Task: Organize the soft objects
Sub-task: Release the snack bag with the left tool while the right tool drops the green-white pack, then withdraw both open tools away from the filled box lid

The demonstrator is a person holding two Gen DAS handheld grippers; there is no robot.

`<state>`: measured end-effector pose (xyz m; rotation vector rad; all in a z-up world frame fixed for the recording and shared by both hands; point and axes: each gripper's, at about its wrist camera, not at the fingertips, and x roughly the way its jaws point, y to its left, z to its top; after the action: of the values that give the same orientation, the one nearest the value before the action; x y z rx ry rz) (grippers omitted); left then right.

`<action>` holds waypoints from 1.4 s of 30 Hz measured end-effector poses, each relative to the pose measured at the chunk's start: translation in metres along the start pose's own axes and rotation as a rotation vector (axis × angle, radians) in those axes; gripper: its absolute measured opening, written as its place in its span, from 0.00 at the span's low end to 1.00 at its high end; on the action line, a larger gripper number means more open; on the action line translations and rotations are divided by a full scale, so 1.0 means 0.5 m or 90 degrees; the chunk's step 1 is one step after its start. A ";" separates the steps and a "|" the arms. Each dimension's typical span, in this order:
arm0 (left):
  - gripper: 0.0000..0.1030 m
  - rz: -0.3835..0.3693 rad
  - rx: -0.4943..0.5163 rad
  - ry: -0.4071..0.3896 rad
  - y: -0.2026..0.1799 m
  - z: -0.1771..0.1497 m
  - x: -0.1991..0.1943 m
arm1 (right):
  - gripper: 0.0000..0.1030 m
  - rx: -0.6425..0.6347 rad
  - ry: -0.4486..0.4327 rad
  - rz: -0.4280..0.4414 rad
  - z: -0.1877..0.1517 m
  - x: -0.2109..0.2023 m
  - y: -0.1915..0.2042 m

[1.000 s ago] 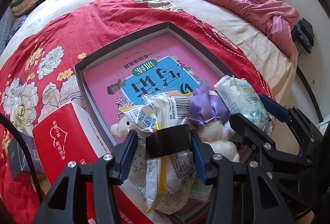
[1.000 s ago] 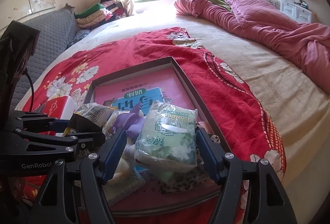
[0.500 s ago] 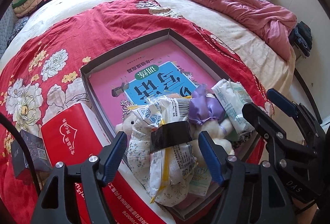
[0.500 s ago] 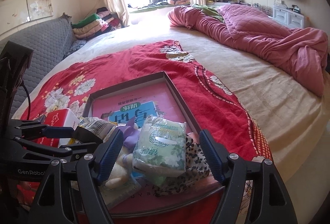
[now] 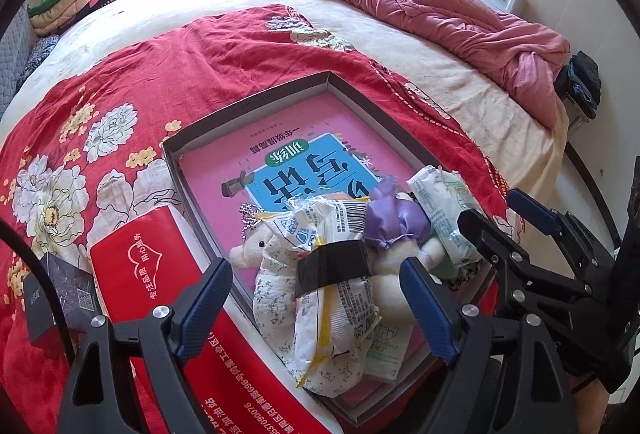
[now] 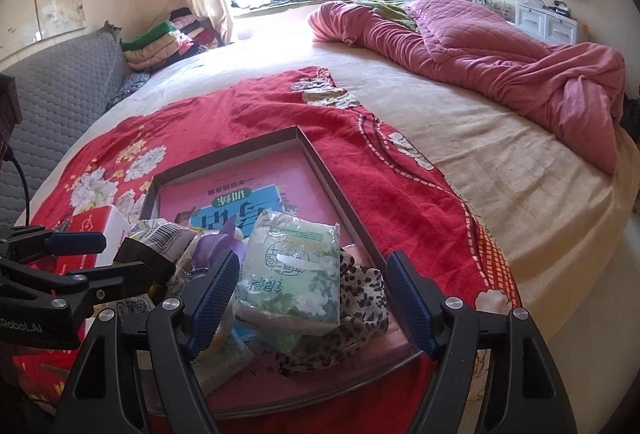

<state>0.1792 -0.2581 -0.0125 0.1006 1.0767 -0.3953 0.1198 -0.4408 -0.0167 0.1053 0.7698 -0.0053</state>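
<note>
Both wrist cams downward (shared tray (image 5: 256, 102))

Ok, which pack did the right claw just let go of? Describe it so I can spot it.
On the red floral blanket lies a shallow grey box with a pink book inside. At its near end, between the open right claw, sits the tissue pack: pale green with white flowers, resting on leopard-print cloth.

Taped white packet (image 5: 336, 274), plush toy (image 5: 272, 266), green tissue pack (image 6: 292, 274), heaped in tray (image 5: 256, 102)
</note>
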 end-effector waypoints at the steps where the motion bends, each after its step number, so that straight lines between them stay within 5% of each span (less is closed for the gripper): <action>1: 0.83 0.004 -0.002 -0.001 0.001 0.000 0.000 | 0.75 -0.001 0.001 -0.004 0.000 0.001 0.000; 42: 0.88 0.057 -0.050 -0.066 0.066 -0.094 -0.146 | 0.77 -0.026 -0.063 -0.079 0.013 -0.169 0.124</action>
<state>0.1219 -0.1954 0.0251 0.0576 0.9803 -0.2745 0.0664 -0.3823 0.0526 0.0183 0.6768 -0.1111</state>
